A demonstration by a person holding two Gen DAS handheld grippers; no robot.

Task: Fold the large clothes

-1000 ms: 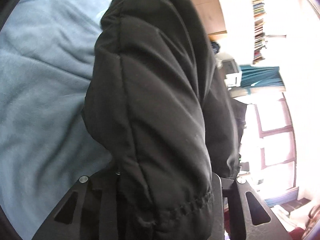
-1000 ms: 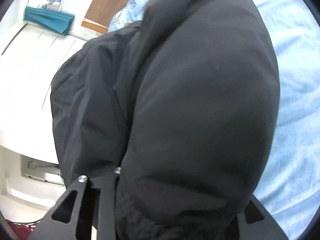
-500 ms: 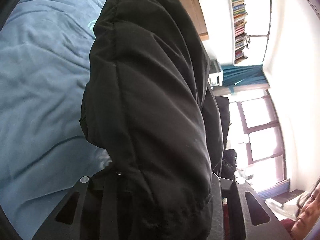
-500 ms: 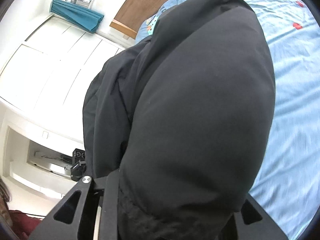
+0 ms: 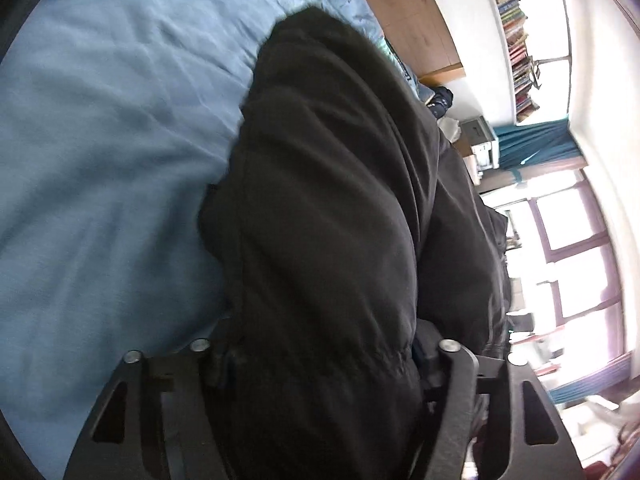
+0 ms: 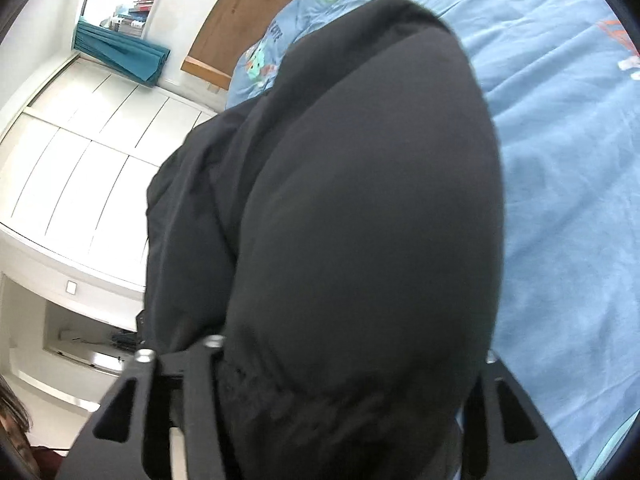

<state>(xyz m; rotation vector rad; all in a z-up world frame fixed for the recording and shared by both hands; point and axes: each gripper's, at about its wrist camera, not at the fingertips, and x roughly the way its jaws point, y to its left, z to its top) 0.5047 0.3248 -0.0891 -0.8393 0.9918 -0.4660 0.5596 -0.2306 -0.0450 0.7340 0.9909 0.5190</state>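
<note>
A black padded jacket fills the middle of the left wrist view, its bulk drooping forward over the light blue bed sheet. My left gripper has the jacket's hem between its jaws, which are opening; the fingertips are buried in cloth. In the right wrist view the same jacket bulges over the blue sheet. My right gripper also has hem fabric between its jaws, and they are opening too. Both sets of fingers stand wide apart, no longer pinching.
A wooden headboard and patterned pillow lie at the bed's far end. Bookshelves, a teal curtain and a bright window are to the right. White wardrobe doors stand left of the bed.
Both grippers have swung forward over the bed with the jacket. Their fingers now stand clearly wider apart than before, and the jacket sits lower, nearer the sheet.
</note>
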